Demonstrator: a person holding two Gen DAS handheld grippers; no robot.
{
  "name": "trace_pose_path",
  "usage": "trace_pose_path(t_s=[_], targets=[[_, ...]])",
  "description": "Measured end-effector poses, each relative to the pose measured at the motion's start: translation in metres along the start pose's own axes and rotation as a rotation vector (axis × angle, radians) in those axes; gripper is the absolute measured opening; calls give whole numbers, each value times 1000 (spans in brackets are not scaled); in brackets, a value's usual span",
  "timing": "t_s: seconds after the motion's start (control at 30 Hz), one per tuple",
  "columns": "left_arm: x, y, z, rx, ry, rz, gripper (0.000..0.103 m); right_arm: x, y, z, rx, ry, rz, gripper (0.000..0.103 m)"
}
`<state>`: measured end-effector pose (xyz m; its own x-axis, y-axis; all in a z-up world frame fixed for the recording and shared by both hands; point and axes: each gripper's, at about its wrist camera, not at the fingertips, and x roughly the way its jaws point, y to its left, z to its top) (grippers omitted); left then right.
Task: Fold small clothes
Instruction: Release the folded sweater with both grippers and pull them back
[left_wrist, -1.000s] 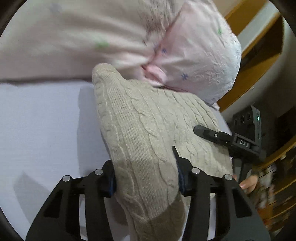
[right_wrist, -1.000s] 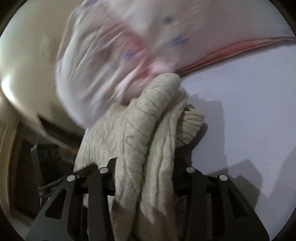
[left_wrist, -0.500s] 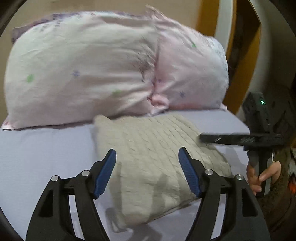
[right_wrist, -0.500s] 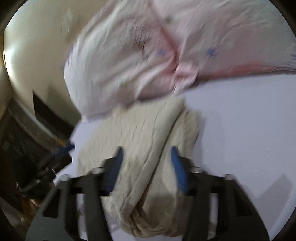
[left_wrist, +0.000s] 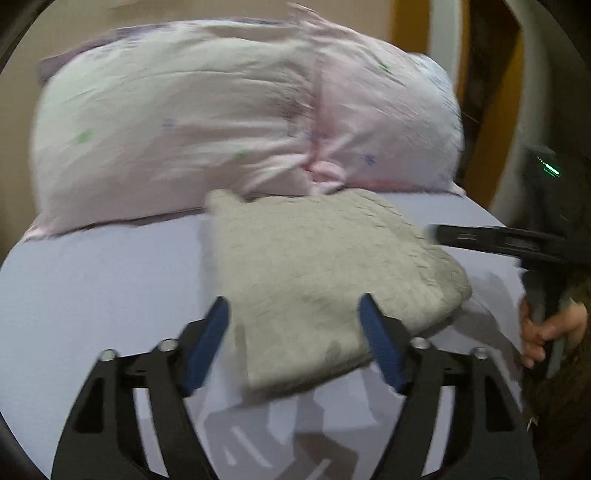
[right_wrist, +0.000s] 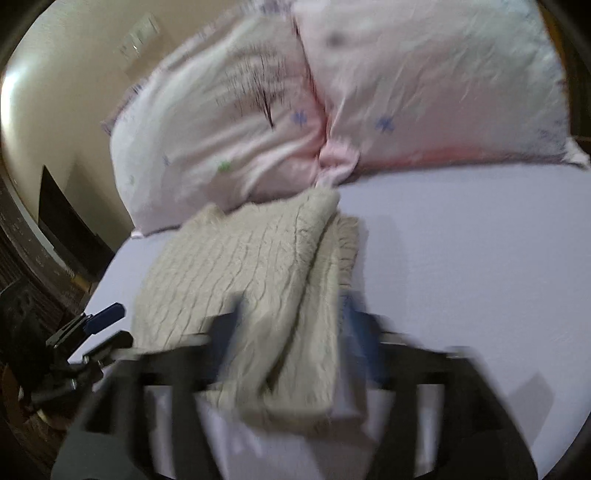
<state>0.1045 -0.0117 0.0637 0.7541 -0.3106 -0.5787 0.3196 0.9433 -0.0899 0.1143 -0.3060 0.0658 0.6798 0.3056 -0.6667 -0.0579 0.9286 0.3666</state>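
Observation:
A beige cable-knit sweater (left_wrist: 317, 266) lies folded into a thick bundle on the lavender bed sheet (left_wrist: 92, 295), just in front of the pillows. It also shows in the right wrist view (right_wrist: 251, 280). My left gripper (left_wrist: 295, 343) is open and empty, its blue pads (left_wrist: 207, 343) spread over the sweater's near edge without holding it. My right gripper (right_wrist: 295, 343) is blurred; its jaws stand apart on either side of the sweater's near end. The right gripper's finger also shows in the left wrist view (left_wrist: 487, 240) at the sweater's right edge.
Two pink pillows (left_wrist: 229, 122) with small flower prints lie against the wall behind the sweater; they also show in the right wrist view (right_wrist: 332, 99). The bed's edge (right_wrist: 110, 266) drops off left of the sweater. Wooden furniture (left_wrist: 491, 110) stands at the right.
Both grippers opened and let go of the sweater. They pulled back and rose, and the folded sweater now rests on the sheet.

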Motion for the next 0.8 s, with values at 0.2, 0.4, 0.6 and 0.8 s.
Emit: trace_pose_path(t_s=[0.2,0.4,0.6,0.8], targets=[[-3,10,-24,-43,106,115,96,-25,8,-35,-33,40,-152,101],[11,2,-39,-32,186,132,101,16,38,-64,-117,219,-266,101],[26,-7,-45,0,260,172,102,32,58,-75,-175,249,-332,101],[33,-2,-46,-28,299,169,102,32,57,-76,-168,246,-343,101]])
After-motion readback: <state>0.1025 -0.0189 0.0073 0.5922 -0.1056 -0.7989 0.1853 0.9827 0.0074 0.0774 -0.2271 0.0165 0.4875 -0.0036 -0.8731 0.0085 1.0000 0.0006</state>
